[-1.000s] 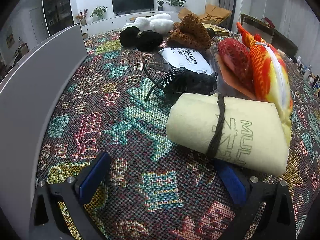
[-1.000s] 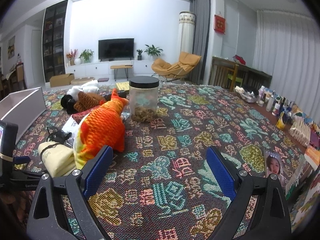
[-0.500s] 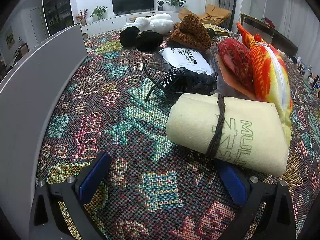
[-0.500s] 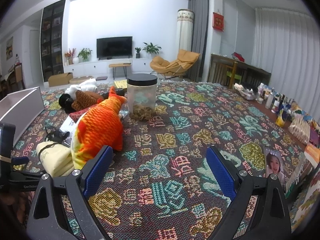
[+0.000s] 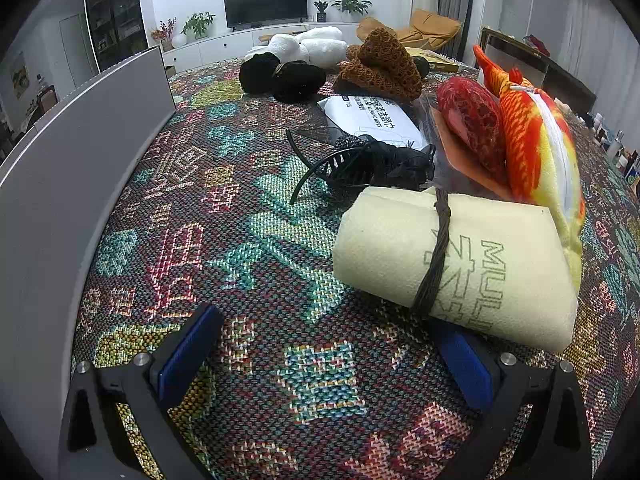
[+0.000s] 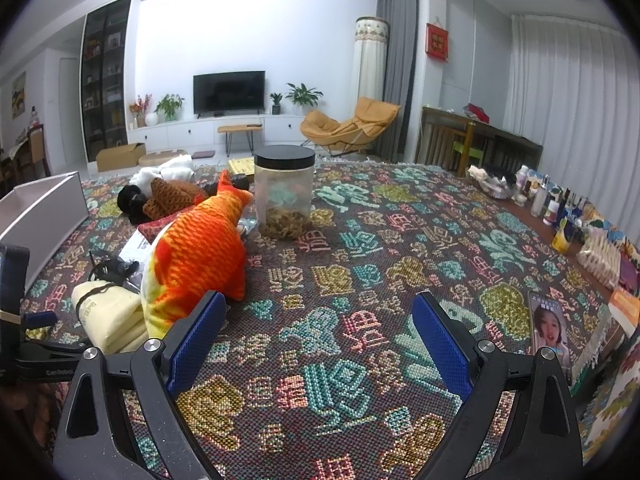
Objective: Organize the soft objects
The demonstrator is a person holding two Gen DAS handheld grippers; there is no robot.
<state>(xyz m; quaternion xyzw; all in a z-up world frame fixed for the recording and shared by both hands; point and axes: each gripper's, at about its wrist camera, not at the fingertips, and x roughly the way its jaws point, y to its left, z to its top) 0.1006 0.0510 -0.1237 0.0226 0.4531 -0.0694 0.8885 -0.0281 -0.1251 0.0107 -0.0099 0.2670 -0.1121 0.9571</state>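
A rolled cream cloth (image 5: 456, 260) tied with a dark cord lies on the patterned tablecloth, just ahead of my left gripper's right finger; it also shows in the right wrist view (image 6: 108, 316). An orange plush fish (image 5: 536, 148) lies beside it, also seen from the right wrist (image 6: 196, 256). Farther back lie a red knit piece (image 5: 472, 120), a brown knit item (image 5: 380, 66), black fluffy items (image 5: 280, 74) and a white plush (image 5: 308, 46). My left gripper (image 5: 324, 352) is open and empty. My right gripper (image 6: 316, 340) is open and empty, right of the fish.
A grey box wall (image 5: 60, 168) runs along the left. A black hair claw (image 5: 360, 164) and a white packet (image 5: 372, 120) lie mid-table. A clear jar with black lid (image 6: 285, 192) stands behind the fish. A phone (image 6: 548, 328) and bottles (image 6: 552, 204) line the right edge.
The right wrist view has shifted slightly, with the fish and jar drifting a little left. The left gripper has not visibly moved.
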